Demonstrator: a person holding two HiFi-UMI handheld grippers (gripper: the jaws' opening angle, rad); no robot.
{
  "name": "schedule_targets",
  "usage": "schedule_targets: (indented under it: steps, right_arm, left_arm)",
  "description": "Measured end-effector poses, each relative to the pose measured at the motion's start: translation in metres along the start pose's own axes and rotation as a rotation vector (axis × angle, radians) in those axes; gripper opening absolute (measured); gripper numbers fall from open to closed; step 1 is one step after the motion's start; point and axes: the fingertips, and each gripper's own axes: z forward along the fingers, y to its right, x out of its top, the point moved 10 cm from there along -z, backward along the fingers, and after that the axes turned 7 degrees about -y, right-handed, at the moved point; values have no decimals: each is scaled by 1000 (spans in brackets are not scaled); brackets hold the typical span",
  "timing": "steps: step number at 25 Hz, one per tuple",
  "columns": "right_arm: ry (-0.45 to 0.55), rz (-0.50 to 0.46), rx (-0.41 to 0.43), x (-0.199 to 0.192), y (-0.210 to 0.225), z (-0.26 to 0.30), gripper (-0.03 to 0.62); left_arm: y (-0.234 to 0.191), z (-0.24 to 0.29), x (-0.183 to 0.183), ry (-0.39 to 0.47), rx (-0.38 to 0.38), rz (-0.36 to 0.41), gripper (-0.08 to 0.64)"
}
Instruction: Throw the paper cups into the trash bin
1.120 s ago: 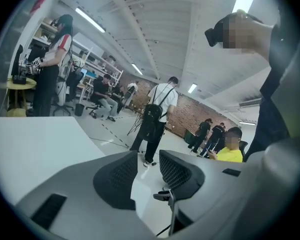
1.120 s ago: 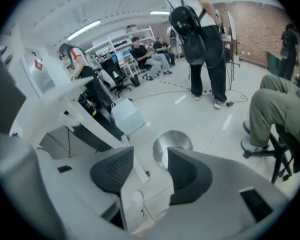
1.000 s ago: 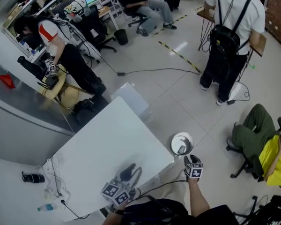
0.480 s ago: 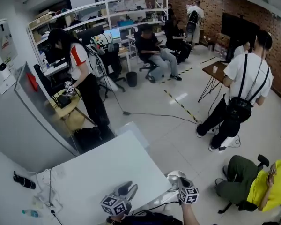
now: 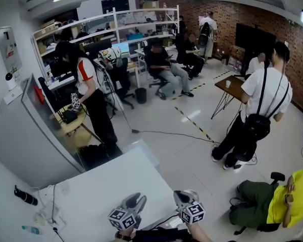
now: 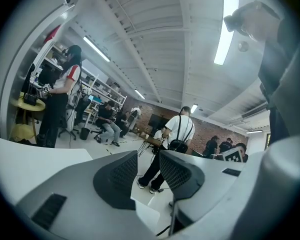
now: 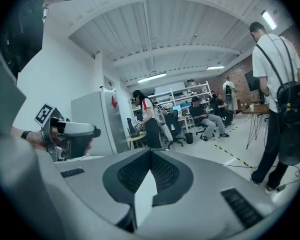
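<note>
White trash bin, right tongs closed

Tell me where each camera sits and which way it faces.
Head view: on the person's head, looking forward and down over the white table; left claw and right claw show.
Left gripper view: on that claw, tilted up toward the white ceiling; open jaws show.
Right gripper view: on that claw, facing the white shelves; shut jaws show.
Shared: all three catch the white-shirted person with black backpack.
</note>
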Motion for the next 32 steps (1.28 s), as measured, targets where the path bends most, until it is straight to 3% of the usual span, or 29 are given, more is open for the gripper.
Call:
schedule_targets:
  steps: [7, 17, 21, 32]
  right_arm:
    - [37, -91, 189, 37, -36, 16, 6]
    - [18, -159, 378, 55, -66, 39, 6]
    - [32, -179, 380, 72, -74, 57, 5]
    - [31, -127, 345, 72, -75, 44, 6]
  left_arm:
    - [8, -27, 2, 52, 98, 2, 133]
    - [15, -75, -11, 130, 275, -44, 133]
    - [4, -78, -6, 146, 277, -54, 133]
    - [5, -87, 8, 157, 244, -53, 133]
